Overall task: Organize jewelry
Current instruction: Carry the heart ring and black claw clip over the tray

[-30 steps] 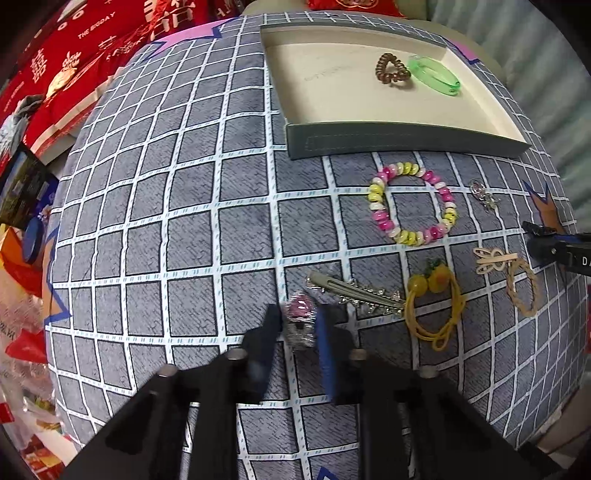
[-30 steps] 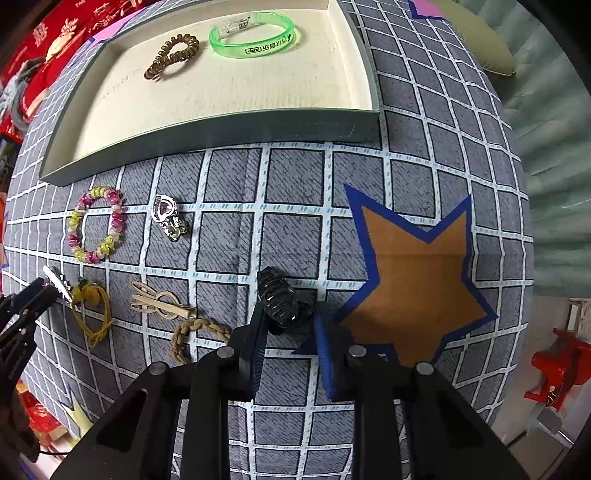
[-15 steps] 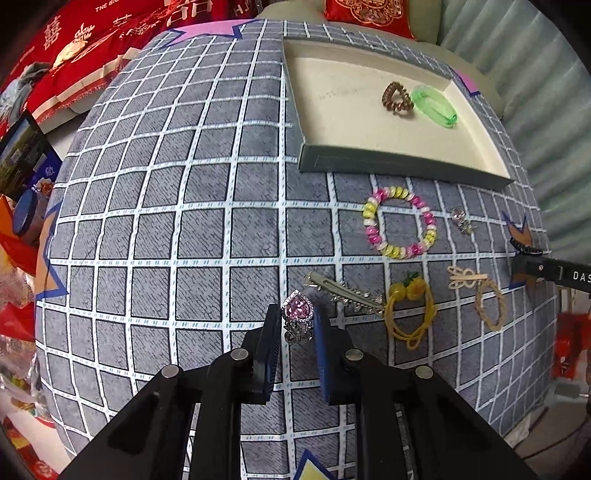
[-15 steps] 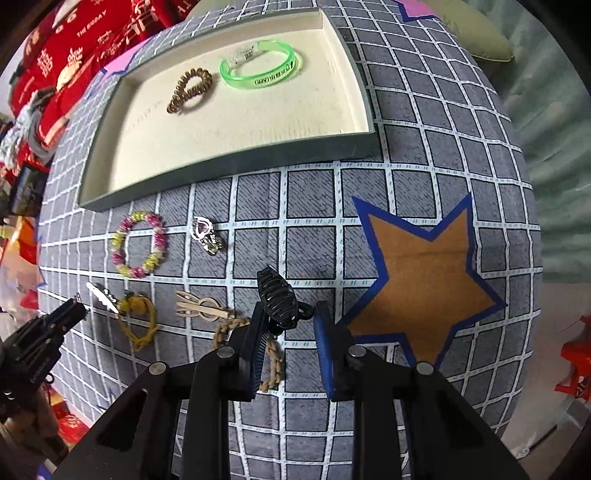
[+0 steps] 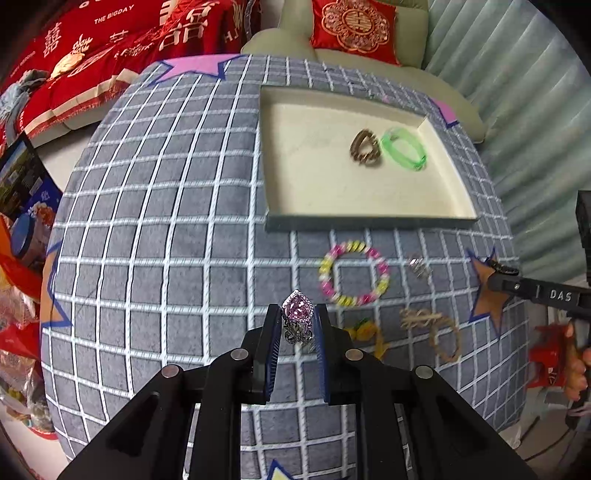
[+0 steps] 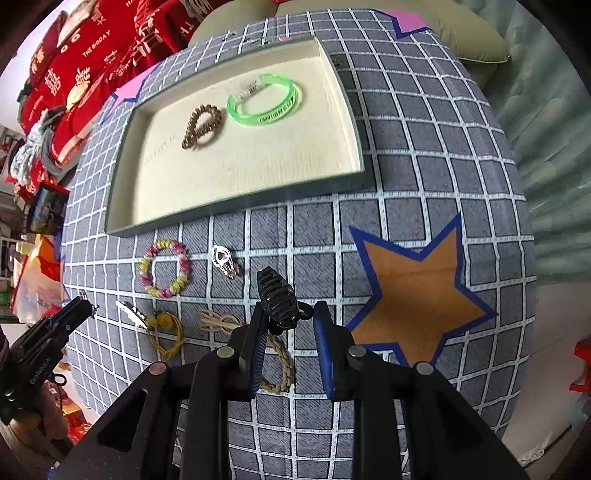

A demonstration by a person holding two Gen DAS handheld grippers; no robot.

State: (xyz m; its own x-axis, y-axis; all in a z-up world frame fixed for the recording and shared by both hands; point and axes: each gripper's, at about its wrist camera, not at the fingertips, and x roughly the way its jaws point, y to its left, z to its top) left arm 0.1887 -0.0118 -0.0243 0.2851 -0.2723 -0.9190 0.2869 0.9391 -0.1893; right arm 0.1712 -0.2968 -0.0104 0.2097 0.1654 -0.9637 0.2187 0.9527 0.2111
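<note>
Where the checked gray tabletop (image 6: pixel 424 147) carries a shallow cream tray (image 6: pixel 129 166), a brown coil hair tie (image 6: pixel 201 125) and a green bangle (image 6: pixel 264 101) lie inside. The left claw (image 5: pixel 296 325) is clamped on a pink heart-stone ring (image 5: pixel 297 308); the right claw (image 6: pixel 288 325) grips a black hair clip (image 6: pixel 277 297), both above the tabletop.

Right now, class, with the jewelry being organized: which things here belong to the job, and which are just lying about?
Job:
tray
pink heart ring in left gripper
black claw clip in right gripper
beaded bracelet
green bangle
coil hair tie

Lying about:
red cushions
checked cloth
</note>
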